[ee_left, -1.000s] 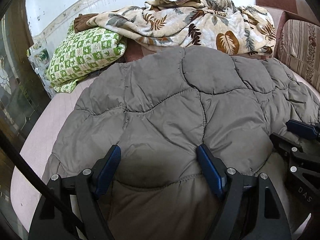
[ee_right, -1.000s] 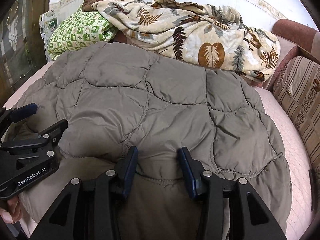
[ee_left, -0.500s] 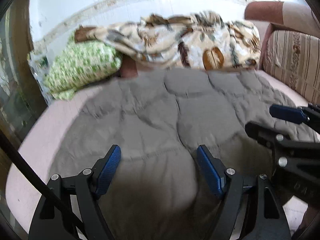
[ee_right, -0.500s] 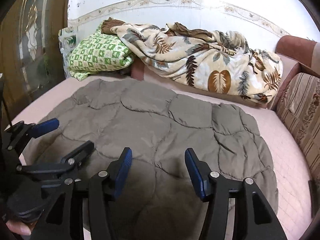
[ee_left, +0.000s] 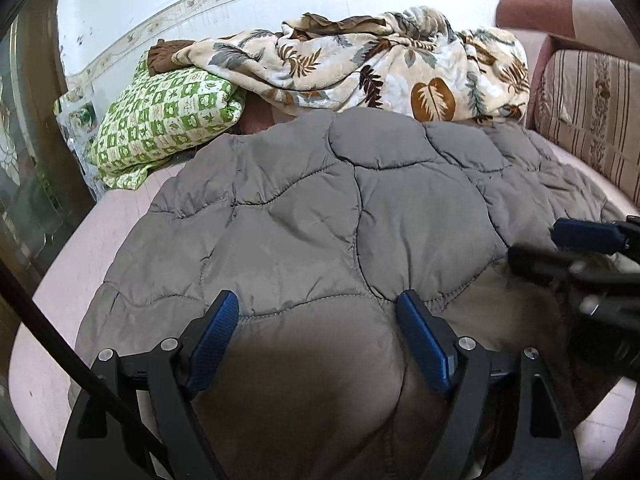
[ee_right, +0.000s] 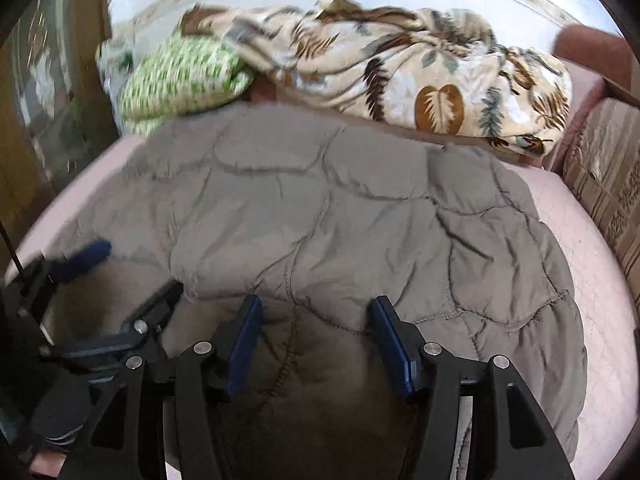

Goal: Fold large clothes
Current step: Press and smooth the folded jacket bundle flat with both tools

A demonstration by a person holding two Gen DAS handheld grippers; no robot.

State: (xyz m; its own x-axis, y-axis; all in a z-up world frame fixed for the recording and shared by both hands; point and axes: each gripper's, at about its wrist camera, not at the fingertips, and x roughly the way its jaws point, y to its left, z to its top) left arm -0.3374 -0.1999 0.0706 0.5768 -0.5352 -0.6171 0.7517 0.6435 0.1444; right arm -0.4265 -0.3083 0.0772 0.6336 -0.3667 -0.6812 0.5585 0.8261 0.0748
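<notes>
The left gripper is coming back low over the grey quilted coat after lifting half a second ago; its jaws are standing wide apart, gripping nothing. The coat is lying spread on the pink bed, its near edge folded over. To the right, the right gripper is descending likewise, jaws wide and empty. Judgement: the fold is released, and the next grasp is being approached.

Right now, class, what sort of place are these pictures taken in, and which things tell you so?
Probably a bedroom at home: a grey quilted coat is spread on a pink bed, with a green pillow and a leaf-print blanket behind.
</notes>
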